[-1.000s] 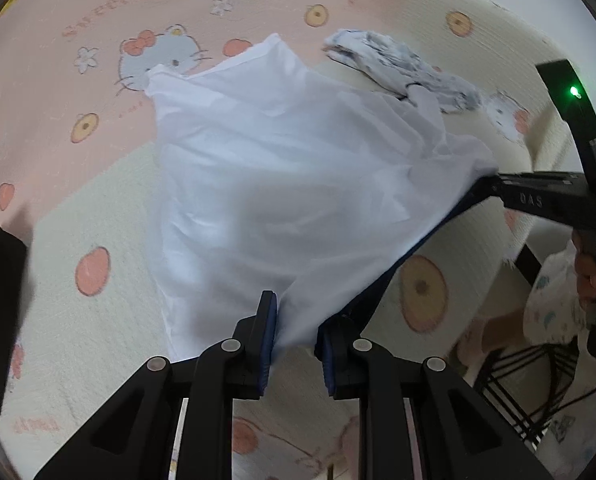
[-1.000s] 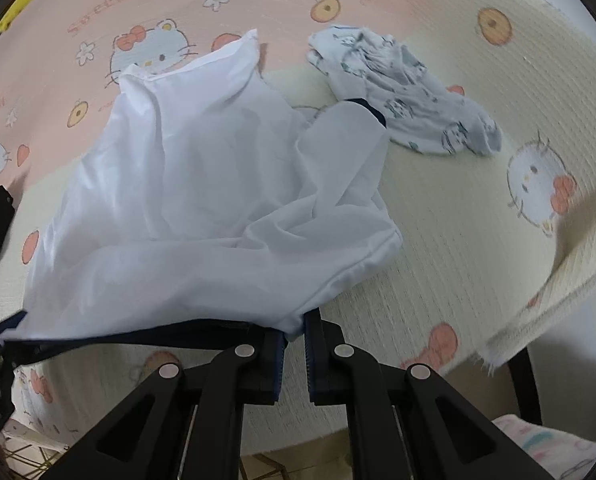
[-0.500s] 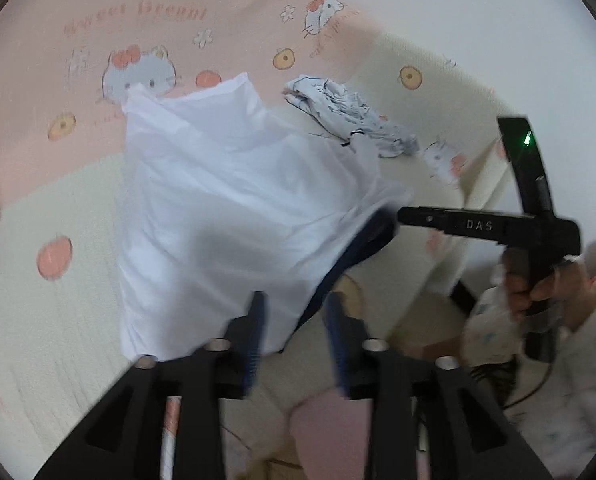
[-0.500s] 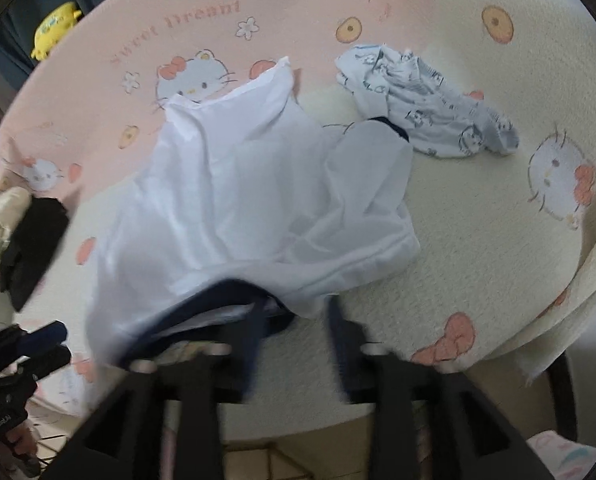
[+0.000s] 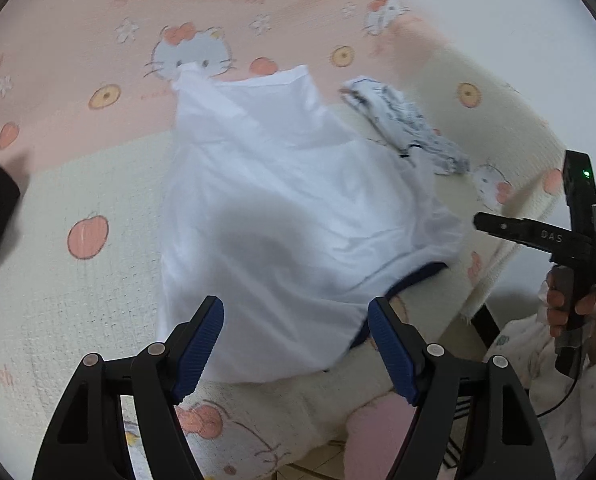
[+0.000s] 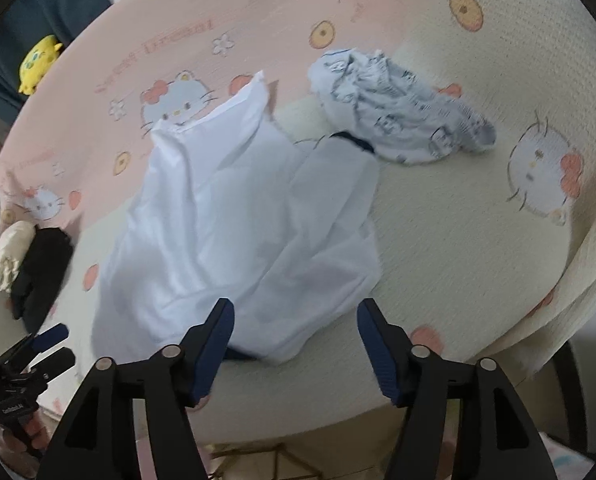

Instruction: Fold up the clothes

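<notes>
A white garment (image 5: 290,216) with navy trim lies loosely spread on the cartoon-cat blanket (image 5: 78,300) that covers the table. My left gripper (image 5: 298,340) hovers over its near hem, jaws opening, pads clear of the cloth. In the right wrist view the same garment (image 6: 238,220) lies just beyond my right gripper (image 6: 296,340), whose jaws are also opening with nothing pressed between them. Each gripper shows in the other's view: the right gripper (image 5: 484,223) at the right in a person's hand, the left gripper (image 6: 60,346) at the lower left.
A crumpled grey-patterned garment (image 6: 398,112) lies behind the white one. A black garment (image 6: 42,272) and a cream item (image 6: 12,248) sit at the table's left end. The blanket hangs over the right edge (image 6: 578,300). A yellow plush (image 6: 38,64) is at the far left.
Both grippers were shut on the white garment's hem a second ago. They have opened, let it drop onto the blanket, and drawn back and upward.
</notes>
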Available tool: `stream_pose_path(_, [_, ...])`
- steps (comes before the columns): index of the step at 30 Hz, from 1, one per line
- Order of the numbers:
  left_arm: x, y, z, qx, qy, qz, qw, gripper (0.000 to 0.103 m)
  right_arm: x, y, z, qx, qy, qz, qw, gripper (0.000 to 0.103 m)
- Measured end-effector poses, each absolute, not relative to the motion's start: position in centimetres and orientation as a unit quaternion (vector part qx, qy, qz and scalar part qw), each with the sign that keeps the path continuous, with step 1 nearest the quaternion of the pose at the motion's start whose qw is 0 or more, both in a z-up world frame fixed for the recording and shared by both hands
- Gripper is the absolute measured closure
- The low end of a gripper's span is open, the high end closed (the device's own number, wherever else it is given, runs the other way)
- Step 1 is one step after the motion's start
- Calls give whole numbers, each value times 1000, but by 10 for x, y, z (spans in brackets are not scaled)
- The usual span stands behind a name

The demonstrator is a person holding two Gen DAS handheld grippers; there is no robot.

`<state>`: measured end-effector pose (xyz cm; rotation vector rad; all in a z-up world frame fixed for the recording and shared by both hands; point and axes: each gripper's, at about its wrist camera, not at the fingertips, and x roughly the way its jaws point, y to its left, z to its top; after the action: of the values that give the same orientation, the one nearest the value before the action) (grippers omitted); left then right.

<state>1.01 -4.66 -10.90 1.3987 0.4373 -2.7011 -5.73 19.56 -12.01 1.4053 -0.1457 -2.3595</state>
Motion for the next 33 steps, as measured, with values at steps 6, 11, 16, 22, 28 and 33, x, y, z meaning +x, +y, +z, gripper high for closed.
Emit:
stream_pose_path(6, [-16,-37,-105,462,92,-881,44,30,-93,194,-126,513,-35,-838,186,37])
stream_pose_path(11, [-52,-20,-98,471,50,-880,29,30,-117,194,-125,518,-52,-829,206,37])
stream_pose_path(16, [-96,4,-89,470,-3,-883,-11,30,-141,207,-127,541,-110,-804,220,37])
stream_pose_path(22, [-137,26,-91,465,-39,-883,-44,30,-132,236,-146,549,-159,-802,173,37])
stream_pose_path(28, [-179,38,-112,500,-63,-861,-72,30,-127,247,-159,552,-166,-801,163,37])
stream_pose_path(33, [-210,33,-123,529,2,-843,-96,30,-131,235,-162,547,-130,-810,166,37])
